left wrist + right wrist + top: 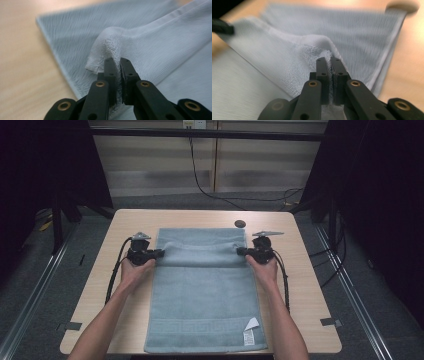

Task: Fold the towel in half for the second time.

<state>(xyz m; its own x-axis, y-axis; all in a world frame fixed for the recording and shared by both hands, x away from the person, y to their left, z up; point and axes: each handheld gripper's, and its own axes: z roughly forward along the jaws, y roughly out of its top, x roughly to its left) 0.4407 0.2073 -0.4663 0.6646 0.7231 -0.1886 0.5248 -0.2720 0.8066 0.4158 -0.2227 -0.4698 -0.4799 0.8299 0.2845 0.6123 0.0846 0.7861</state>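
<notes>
A pale blue towel [202,295] lies lengthwise on the wooden table [100,295], its far part folded toward the near side. My left gripper [161,253] is shut on the towel's left edge [105,45], pinching a raised hump of cloth between its black jaws. My right gripper [240,251] is shut on the right edge [317,47] in the same way. Both held edges are lifted a little above the towel lying below. A white label [249,336] and a turned-up corner [252,323] show at the towel's near right.
A small dark round object [240,223] lies on the table just beyond the towel's far right corner. Bare table runs along both sides of the towel. Cables [220,195] cross the floor behind the table, and metal rails [35,285] flank it.
</notes>
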